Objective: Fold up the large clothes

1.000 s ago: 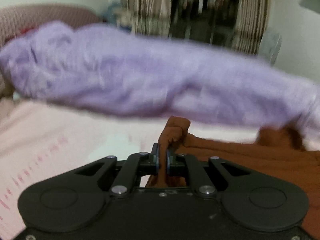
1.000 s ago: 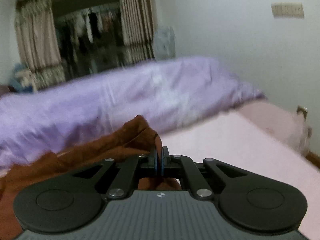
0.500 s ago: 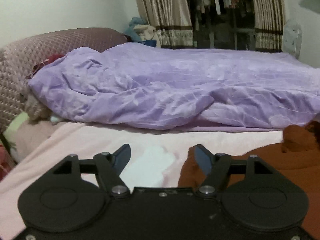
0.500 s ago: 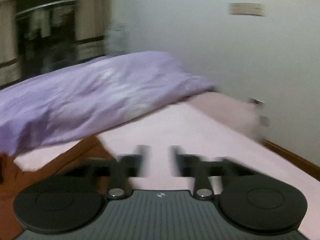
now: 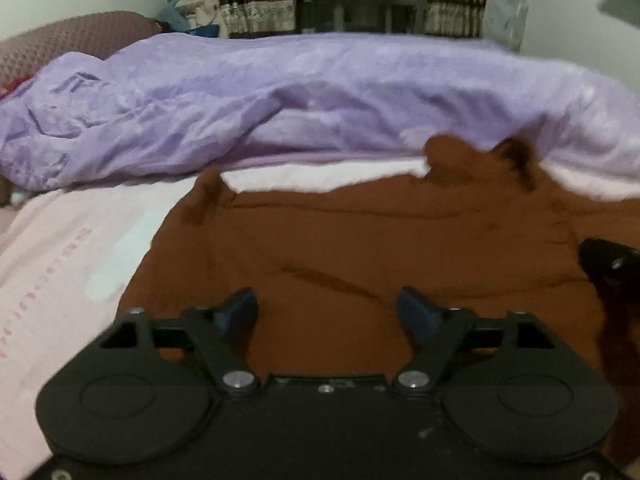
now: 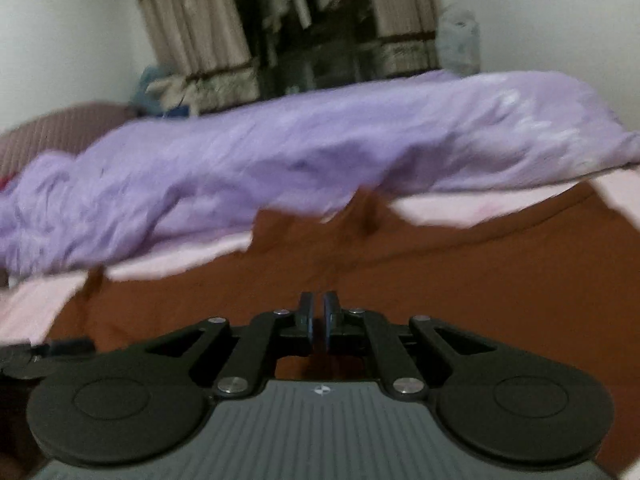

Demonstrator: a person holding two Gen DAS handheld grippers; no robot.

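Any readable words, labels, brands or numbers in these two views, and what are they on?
Nothing can be read.
Pink sheet: rows of reddish printed marks, too blurred to read.
Right gripper: a small white emblem on its grey housing, a symbol, not letters.
Brown garment and purple duvet: no print visible.

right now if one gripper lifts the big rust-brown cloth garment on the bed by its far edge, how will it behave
The rust-brown garment would probably go limp and drape: it lies flat with soft creases. Its far edge already stands in loose peaks, so it likely bunches. Spread this wide, one pinch would likely leave most of it dragging on the pink sheet.
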